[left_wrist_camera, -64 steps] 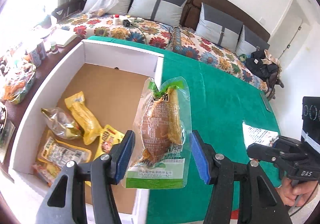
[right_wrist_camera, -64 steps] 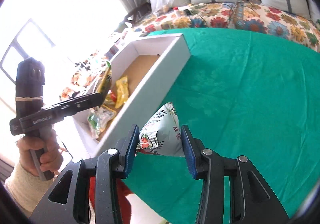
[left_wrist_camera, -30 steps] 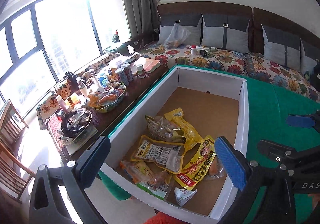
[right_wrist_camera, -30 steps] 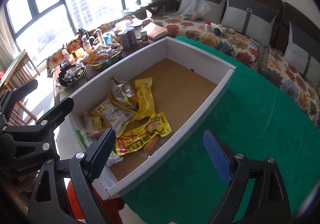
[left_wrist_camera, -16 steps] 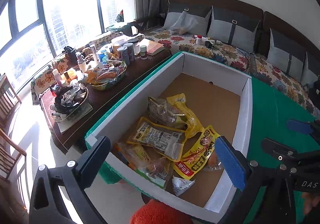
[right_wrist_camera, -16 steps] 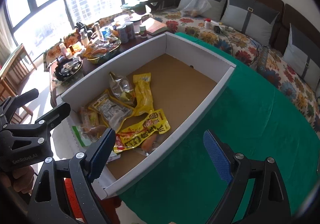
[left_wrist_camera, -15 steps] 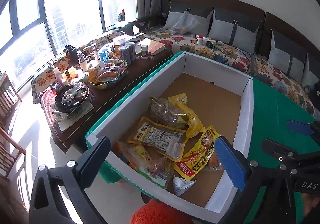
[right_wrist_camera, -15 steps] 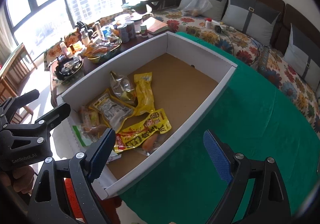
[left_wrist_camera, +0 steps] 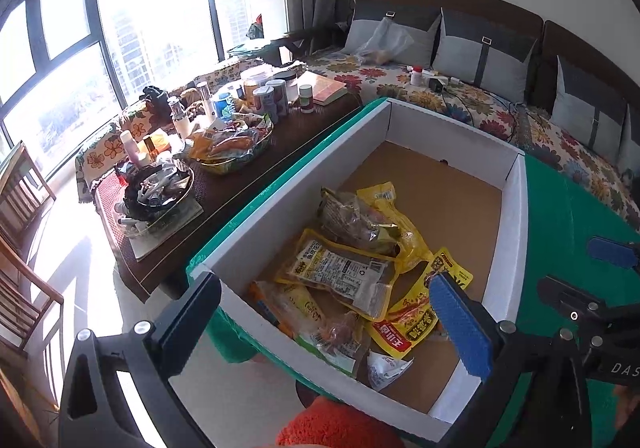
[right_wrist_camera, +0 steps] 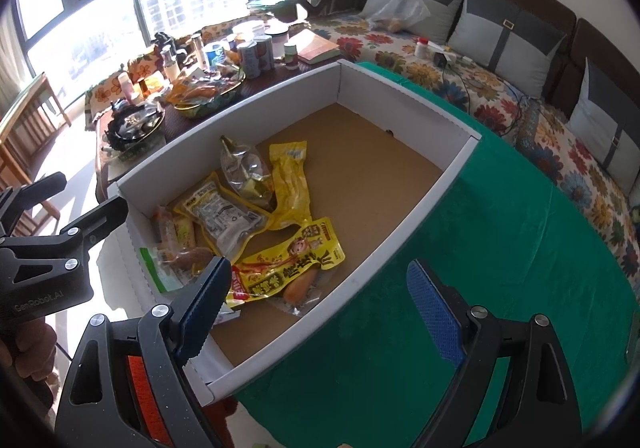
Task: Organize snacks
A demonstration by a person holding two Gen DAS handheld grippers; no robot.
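- Both grippers let go of their packets two seconds ago; now the left gripper [left_wrist_camera: 326,322] and the right gripper [right_wrist_camera: 320,302] hang empty above the box [right_wrist_camera: 404,87], jaws spread wide.
- Since half a second ago almost nothing has shifted.
- Snacks lie piled at the near end of the box, which stands on the green table [right_wrist_camera: 500,248].
- One yellow printed packet [right_wrist_camera: 294,270] lies with its long axis slanting toward the right wall.
- A slim yellow packet [right_wrist_camera: 290,181] points toward the far wall.

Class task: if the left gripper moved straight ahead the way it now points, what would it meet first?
Probably the snack packets piled in the cardboard box. The left gripper is open and empty, aimed down over the box's near wall. Depth is unclear, so it might clip that wall first.
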